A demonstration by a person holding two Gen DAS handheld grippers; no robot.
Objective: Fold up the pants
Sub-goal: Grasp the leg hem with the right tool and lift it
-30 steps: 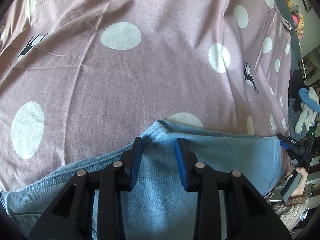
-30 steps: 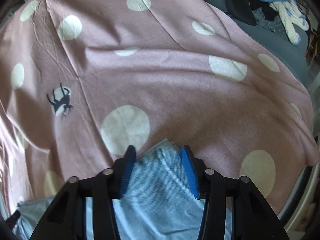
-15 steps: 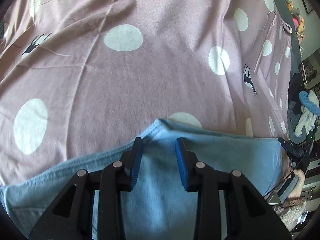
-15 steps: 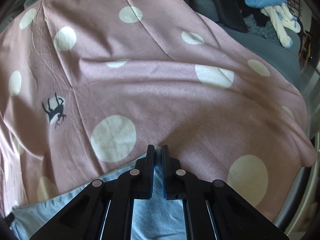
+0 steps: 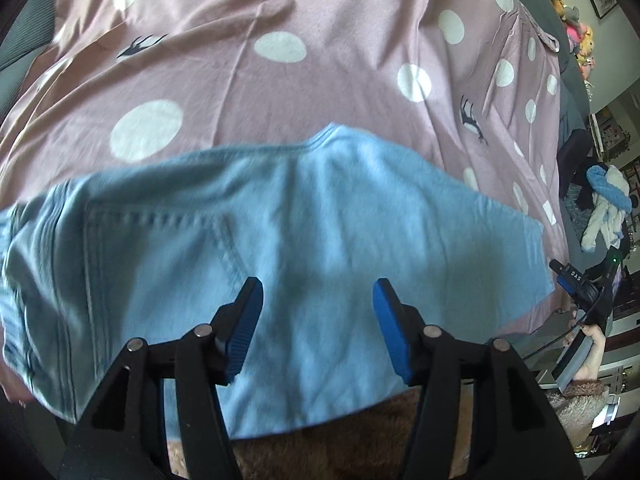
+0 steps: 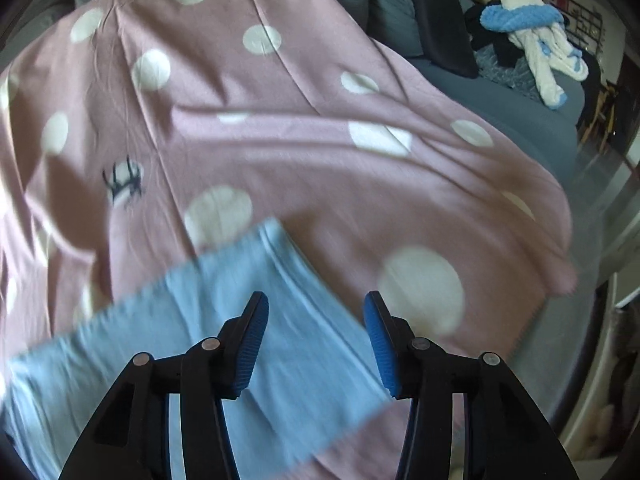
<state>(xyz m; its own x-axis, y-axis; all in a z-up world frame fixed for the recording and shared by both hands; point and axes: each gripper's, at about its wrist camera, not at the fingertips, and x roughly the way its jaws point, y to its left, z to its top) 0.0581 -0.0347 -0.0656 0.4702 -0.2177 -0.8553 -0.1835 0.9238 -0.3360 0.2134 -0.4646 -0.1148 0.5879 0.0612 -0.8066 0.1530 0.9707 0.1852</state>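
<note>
Now my left gripper hangs over the light blue pants, jaws spread wide, nothing between the pads. The pants lie folded flat on the pink dotted sheet, a stitched pocket toward 9 o'clock. My right gripper is likewise spread and empty, above the pants' narrow end, whose corner points toward 12. A pile of white and blue clothes sits at 2 o'clock.
</note>
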